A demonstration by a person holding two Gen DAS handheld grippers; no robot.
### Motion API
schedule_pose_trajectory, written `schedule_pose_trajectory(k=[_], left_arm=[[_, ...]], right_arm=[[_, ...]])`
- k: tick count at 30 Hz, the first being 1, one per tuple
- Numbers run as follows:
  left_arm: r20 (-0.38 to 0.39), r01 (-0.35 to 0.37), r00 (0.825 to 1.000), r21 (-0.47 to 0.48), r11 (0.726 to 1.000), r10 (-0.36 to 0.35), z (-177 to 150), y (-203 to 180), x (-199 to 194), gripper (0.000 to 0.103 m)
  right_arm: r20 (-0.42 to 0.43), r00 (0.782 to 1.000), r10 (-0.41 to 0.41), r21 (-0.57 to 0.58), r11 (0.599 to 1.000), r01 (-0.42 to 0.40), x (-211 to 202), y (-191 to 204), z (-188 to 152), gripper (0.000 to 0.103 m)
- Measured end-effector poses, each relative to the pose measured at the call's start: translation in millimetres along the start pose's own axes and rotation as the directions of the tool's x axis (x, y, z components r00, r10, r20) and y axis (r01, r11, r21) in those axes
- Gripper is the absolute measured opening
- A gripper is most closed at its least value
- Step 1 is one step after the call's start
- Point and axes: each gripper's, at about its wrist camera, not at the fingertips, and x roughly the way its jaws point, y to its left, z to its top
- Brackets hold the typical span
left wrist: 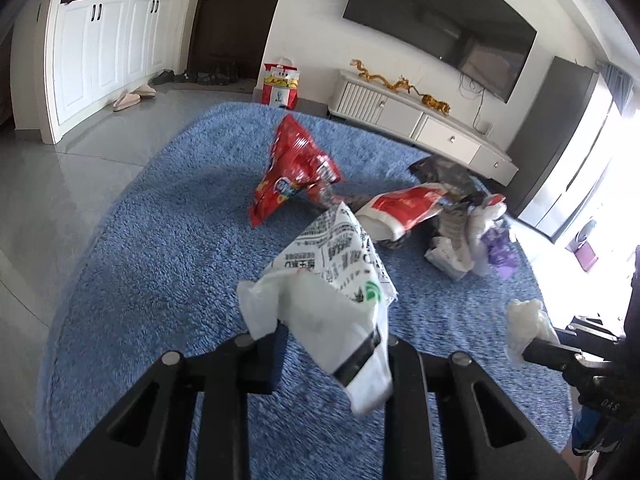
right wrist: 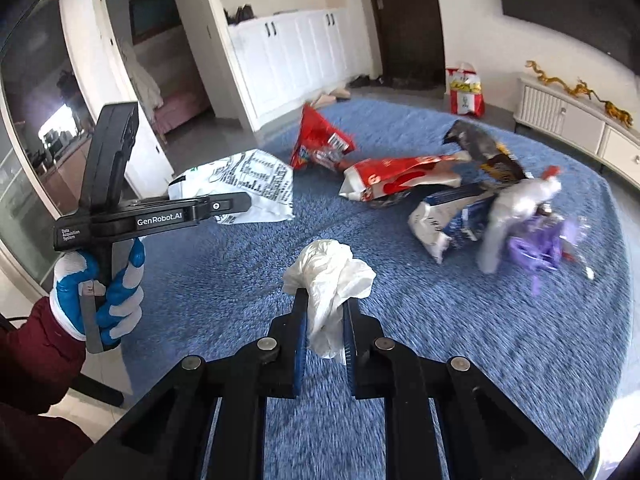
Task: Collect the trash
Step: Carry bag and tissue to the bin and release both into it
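- The left tongs (left wrist: pixel 326 344) are held level above the blue rug (left wrist: pixel 168 240), pinching a white printed bag (left wrist: pixel 340 280) that sticks up and forward from between the fingers.
- In the right wrist view, the left hand (right wrist: pixel 100 292), in a blue-and-white glove, grips the handle upright, the tool body pointing right with the printed bag at its tip.
- The right tongs (right wrist: pixel 325 320) point forward over the rug, pressed onto one crumpled white tissue (right wrist: pixel 328 280) that bulges above the fingertips. In the left wrist view the same tissue shows at the right edge.
- On the rug beyond lie loose wrappers, clear of both tools:
- one red snack bag (right wrist: pixel 320 144), standing crumpled, farthest back;
- one red-and-white bag (right wrist: pixel 396 180), lying flat beside it;
- one dark foil wrapper (right wrist: pixel 480 148);
- one blue-and-white pack (right wrist: pixel 452 220);
- one white plastic piece (right wrist: pixel 516 208) and one purple wrapper (right wrist: pixel 536 244), touching each other.
- One red-and-yellow bag (right wrist: pixel 464 90) stands on the floor past the rug's edge.
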Motion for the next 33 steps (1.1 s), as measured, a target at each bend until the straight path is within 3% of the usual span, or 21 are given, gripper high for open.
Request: schedule_pose_trajectory(k=[9, 20, 26, 33], left_arm=[[0.024, 0.045, 0.999, 0.052, 0.998, -0.046, -2, -38, -24, 0.024], [-0.072, 0.086, 0.995, 0.155, 0.984, -0.076, -14, -101, -11, 0.024], [-0.136, 0.117, 0.988, 0.299, 0.947, -0.079, -21, -167, 2, 0.024], [-0.232, 0.196, 0.968, 0.466, 0.863, -0.095, -38, -273, 30, 0.024]], right_arm=[[0.113, 0.99, -0.086, 0.112, 0.991, 0.073, -67, -41, -25, 0.015], [0.195, 0.956, -0.221, 0.288, 0.944, 0.159, -132, -108, -68, 0.015], [0.209, 0.926, -0.313, 0.402, 0.891, 0.211, -159, -149, -106, 0.015], [0.15, 0.904, -0.4, 0.557, 0.789, 0.257, -175, -198, -170, 0.016]])
